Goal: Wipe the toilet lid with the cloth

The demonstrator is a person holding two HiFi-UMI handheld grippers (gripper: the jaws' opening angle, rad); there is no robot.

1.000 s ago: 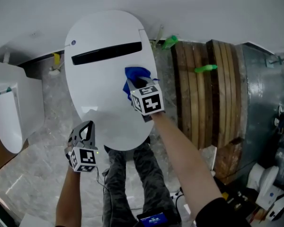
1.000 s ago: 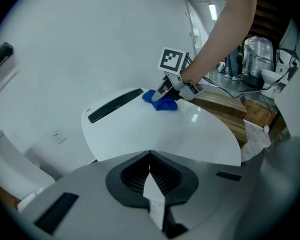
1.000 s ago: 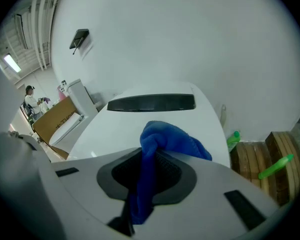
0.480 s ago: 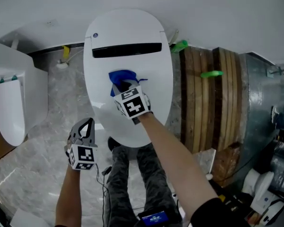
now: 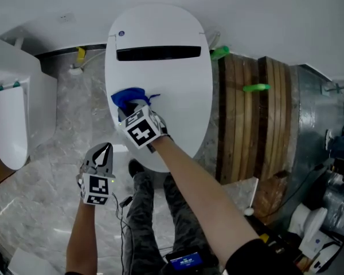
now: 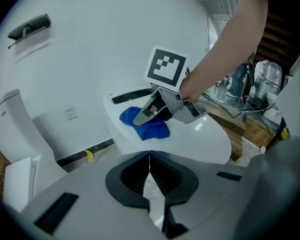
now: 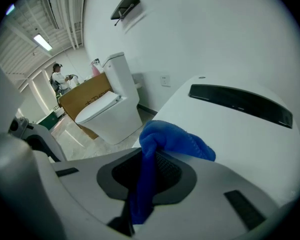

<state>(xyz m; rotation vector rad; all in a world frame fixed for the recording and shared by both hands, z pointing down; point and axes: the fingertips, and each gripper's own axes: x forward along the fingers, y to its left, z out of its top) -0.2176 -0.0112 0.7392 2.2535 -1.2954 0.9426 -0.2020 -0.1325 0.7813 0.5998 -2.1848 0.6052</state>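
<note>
blue cloth [image 5: 126,96] on the toilet lid [image 5: 180,90], pinched by the right gripper [image 5: 129,109]
right gripper has its jaws closed on the blue cloth, a fold bunched between them and the rest lying on the left part of the white toilet lid, below its dark slot [image 5: 159,52]; it looks pressed to the surface, though the gripper hides the contact. left gripper [image 5: 105,151] hangs beside the lid's near-left edge over the marble floor [image 5: 40,199], jaws fully together with nothing between them

Our R gripper [image 5: 131,109], arm stretched fwd, points steeply down w/ jaws clamped on the cloth [image 5: 125,95]; L gripper [image 5: 104,152] sits nearer us, jaws together, empty.
</note>
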